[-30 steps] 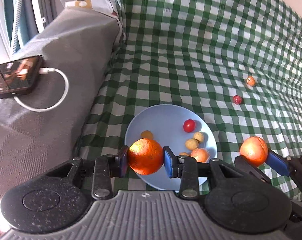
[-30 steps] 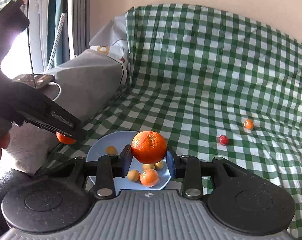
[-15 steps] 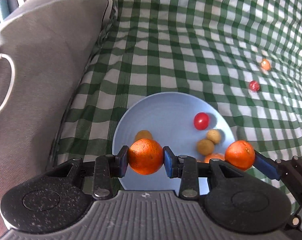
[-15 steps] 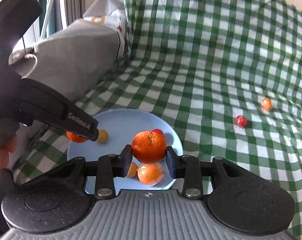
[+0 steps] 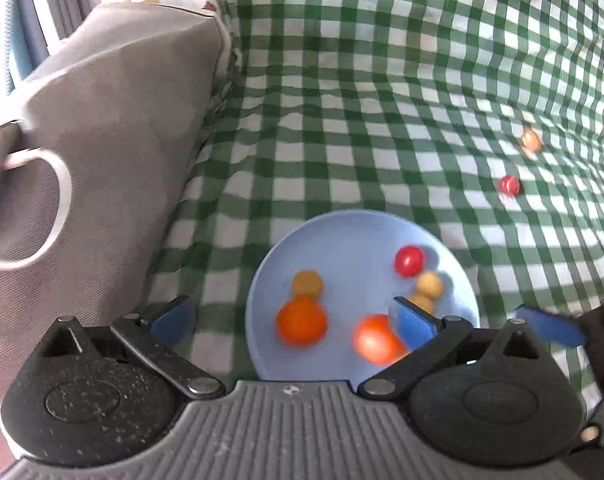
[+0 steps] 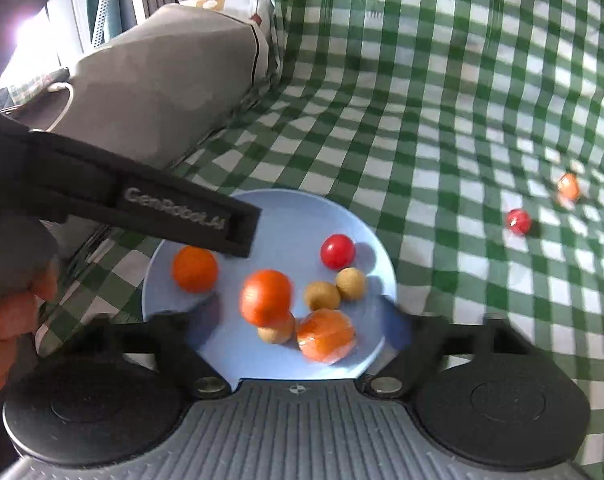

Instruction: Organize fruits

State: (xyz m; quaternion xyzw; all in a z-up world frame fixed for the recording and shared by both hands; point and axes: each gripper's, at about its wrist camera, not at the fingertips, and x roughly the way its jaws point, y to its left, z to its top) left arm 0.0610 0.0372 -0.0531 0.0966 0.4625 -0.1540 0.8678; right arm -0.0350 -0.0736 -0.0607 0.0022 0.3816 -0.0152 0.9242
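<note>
Oranges (image 6: 194, 269), round and glossy, on plate (image 6: 289, 216)

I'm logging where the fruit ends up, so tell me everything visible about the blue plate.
The blue plate is round, pale blue, smooth and shallow with a low rim, lying flat on the green checked cloth. It holds oranges, a red tomato and small tan fruits. Both grippers' open jaws hover over its near edge, which they partly hide.

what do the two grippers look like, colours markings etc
Both are black, with round speckled pivot discs, slanted link bars with silver rivets, and a grey ribbed body. The left gripper has blue finger pads. Its side carries raised "GenRobot.AI" lettering. The right gripper is motion-blurred.
</note>
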